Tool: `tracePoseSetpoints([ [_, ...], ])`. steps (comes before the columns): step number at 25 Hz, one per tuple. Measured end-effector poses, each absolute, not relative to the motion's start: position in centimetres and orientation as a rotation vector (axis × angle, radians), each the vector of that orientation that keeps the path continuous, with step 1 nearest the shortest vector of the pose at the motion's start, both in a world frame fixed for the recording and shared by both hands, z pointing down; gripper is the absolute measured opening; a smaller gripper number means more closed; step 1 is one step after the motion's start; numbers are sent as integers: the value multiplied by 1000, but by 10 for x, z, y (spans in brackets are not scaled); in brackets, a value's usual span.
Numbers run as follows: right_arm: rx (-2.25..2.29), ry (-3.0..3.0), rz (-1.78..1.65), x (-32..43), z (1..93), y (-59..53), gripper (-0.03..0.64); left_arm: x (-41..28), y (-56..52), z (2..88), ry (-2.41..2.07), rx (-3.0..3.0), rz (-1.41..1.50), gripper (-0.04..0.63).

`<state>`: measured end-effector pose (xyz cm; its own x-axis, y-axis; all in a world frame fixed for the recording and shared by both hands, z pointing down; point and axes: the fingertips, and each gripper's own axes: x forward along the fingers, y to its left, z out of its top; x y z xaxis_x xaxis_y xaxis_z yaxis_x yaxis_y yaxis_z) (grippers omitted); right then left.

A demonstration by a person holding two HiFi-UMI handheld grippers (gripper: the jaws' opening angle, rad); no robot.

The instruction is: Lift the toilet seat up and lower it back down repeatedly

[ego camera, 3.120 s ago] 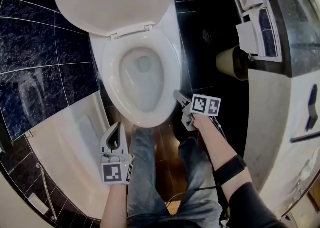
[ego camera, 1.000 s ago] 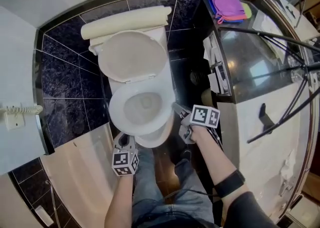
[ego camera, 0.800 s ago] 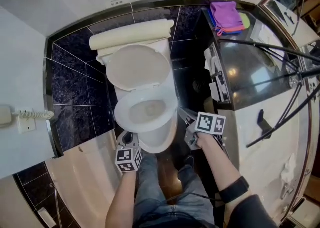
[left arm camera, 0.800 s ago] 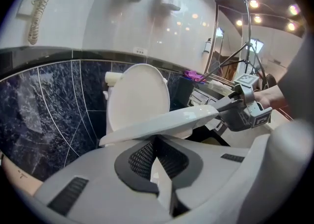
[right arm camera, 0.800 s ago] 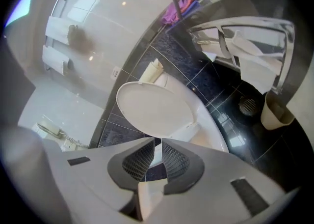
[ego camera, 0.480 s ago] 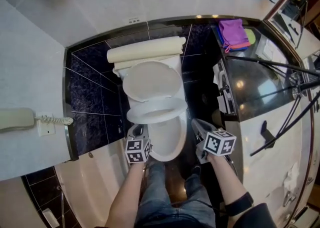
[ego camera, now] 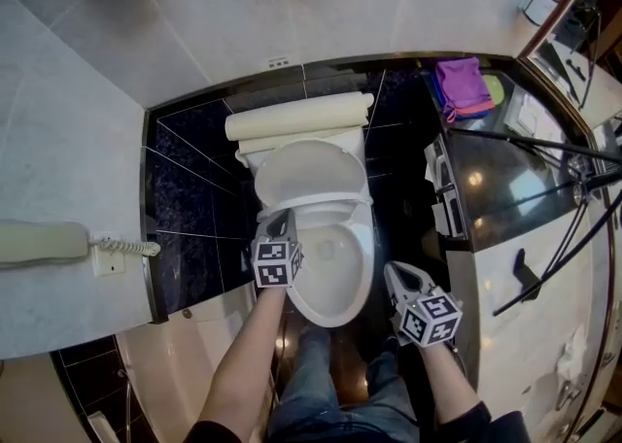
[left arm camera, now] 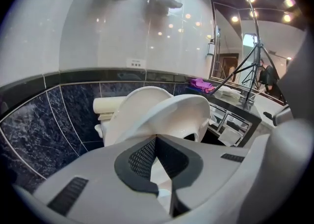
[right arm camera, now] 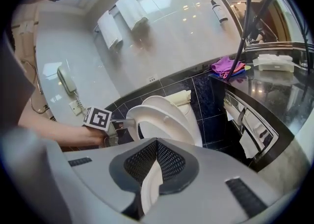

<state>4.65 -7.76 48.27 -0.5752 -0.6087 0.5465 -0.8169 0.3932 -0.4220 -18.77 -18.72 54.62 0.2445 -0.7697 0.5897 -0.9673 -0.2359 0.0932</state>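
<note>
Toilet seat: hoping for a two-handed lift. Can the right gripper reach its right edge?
Probably yes: the right gripper hangs shut beside the bowl, nothing between it and the part-raised toilet seat.

The white toilet seat [right arm camera: 163, 122] stands tilted partway up over the bowl [ego camera: 364, 266].
</note>
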Motion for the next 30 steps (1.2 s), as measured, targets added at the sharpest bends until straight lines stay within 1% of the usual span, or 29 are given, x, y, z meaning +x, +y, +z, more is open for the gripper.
tracePoseSetpoints([
  [8,1249,-2343,964,44,484,-80,15,-199,-243,548,-1596,2109,660,-3],
  [15,1242,-2345,932,44,481,-83,15,-200,-253,538,-1603,2134,671,-3],
  [21,1208,-2355,867,43,469,-80,15,-196,-220,513,-1607,2142,680,-3],
  [30,1116,-2445,738,48,414,-58,15,-178,-113,424,-1666,2155,637,-3],
])
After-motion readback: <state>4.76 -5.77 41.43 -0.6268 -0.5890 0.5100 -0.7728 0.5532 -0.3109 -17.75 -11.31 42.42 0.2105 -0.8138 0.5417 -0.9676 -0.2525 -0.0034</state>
